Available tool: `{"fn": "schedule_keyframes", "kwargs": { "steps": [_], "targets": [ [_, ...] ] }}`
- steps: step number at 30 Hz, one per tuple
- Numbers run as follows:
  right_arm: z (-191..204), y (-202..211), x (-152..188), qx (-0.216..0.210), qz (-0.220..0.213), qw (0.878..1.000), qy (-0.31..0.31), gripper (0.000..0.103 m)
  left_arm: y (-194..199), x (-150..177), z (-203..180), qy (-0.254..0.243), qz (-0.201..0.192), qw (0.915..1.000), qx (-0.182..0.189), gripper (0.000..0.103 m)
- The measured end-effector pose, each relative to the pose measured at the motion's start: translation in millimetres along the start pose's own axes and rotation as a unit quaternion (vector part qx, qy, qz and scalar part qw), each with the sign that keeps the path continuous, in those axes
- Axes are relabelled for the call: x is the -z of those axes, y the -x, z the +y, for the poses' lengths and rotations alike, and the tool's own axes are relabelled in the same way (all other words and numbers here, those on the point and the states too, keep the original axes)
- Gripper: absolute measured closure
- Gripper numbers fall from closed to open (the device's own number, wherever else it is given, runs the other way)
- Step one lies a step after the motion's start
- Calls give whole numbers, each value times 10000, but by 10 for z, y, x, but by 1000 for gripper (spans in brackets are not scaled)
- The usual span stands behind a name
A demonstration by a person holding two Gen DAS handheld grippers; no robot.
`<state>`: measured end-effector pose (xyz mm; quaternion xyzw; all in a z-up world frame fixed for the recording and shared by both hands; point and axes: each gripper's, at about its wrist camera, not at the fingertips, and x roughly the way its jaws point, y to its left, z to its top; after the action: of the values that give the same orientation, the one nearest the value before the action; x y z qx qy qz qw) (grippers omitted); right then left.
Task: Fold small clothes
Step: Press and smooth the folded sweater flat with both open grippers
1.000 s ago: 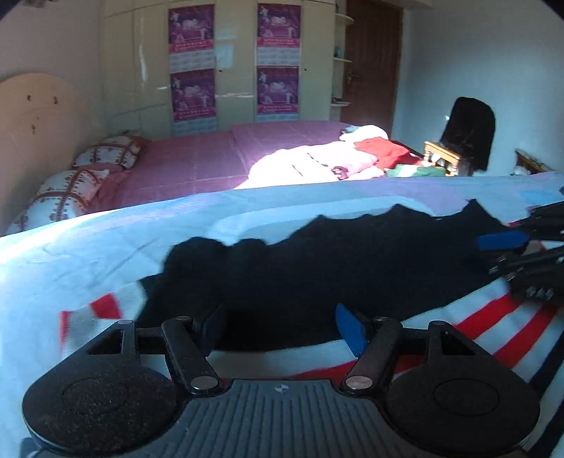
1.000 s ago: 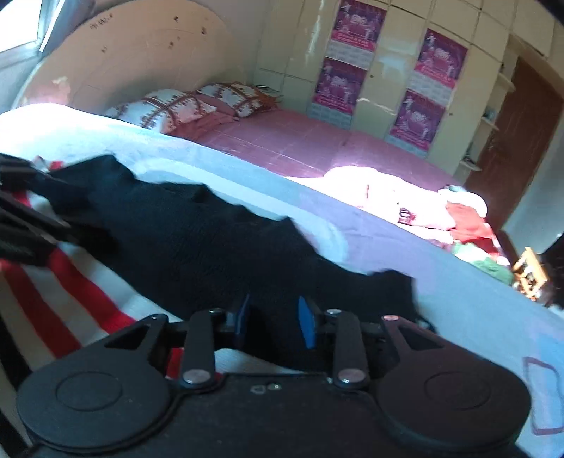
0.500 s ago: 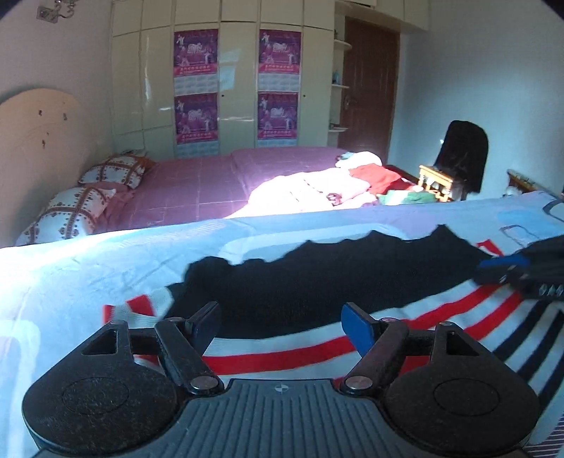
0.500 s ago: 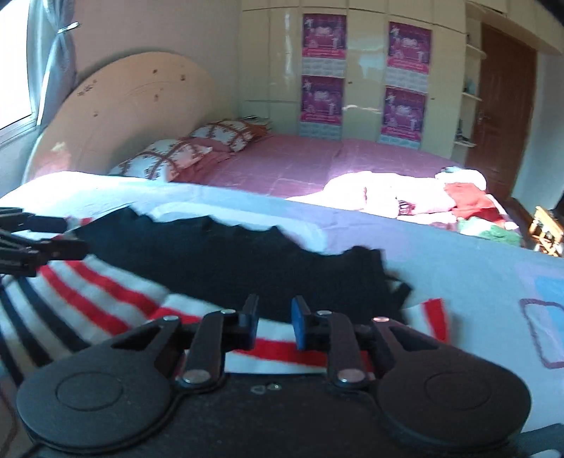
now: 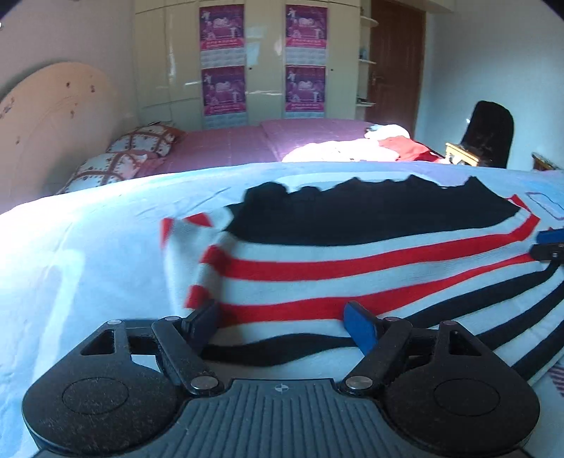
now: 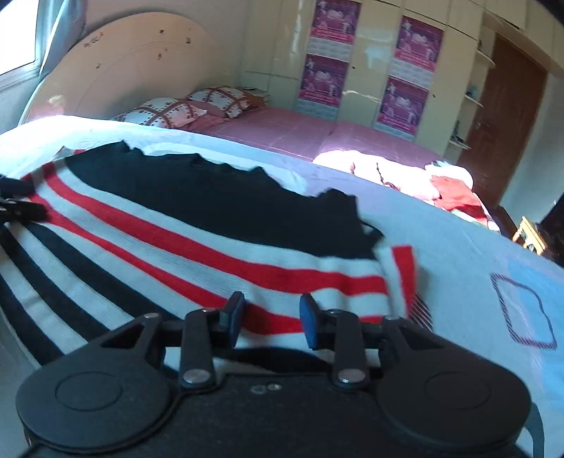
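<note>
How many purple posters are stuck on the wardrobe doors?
4: upper left poster, lower left poster, upper right poster, lower right poster, two per column on the wardrobe. None seems hidden.

The striped sweater runs under the left gripper's body at the bottom of the left wrist view, so its near hem is hidden. At that view's right edge, the right gripper is cut off. The 4 purple posters are too small to read.
</note>
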<state>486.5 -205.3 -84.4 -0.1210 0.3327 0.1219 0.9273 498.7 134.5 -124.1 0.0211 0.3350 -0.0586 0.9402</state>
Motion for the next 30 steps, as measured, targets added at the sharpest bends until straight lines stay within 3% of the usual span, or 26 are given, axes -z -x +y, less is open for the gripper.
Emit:
{"fn": "schedule_keyframes", "kwargs": {
  "steps": [1, 4, 7, 12, 15, 19, 24, 27, 30],
  "targets": [
    [-47, 13, 27, -55, -18, 9999, -91, 78, 21, 24, 89, 82, 7, 9998, 152, 26],
    [118, 107, -94, 47, -84, 9998, -188, 82, 27, -41, -37, -189, 119, 9997, -19, 26],
    [354, 365, -176, -487, -482, 9963, -519, 77, 211, -141, -224, -19, -114, 9997, 236, 26],
    [1009, 381, -110, -1329, -184, 9907, -215, 75, 354, -46, -632, -154, -81, 9971, 737, 26],
    [1261, 241, 30, -1267, 220, 9917, -61, 75, 263, 117, -761, -229, 248, 9970, 689, 25],
    [1341, 317, 97, -1096, 28, 9939, 129, 75, 314, 284, -900, -746, 151, 9956, 548, 15],
    [1014, 426, 171, -725, 96, 9973, 26, 76, 469, 366, -531, -315, 89, 9990, 315, 15],
    [554, 534, 363, -343, 165, 9990, -246, 79, 565, 504, -190, -8, 112, 9987, 489, 15],
    [91, 664, 590, -29, 194, 9979, -613, 80, 636, 587, -92, -276, 147, 9980, 554, 15]
  ]
}}
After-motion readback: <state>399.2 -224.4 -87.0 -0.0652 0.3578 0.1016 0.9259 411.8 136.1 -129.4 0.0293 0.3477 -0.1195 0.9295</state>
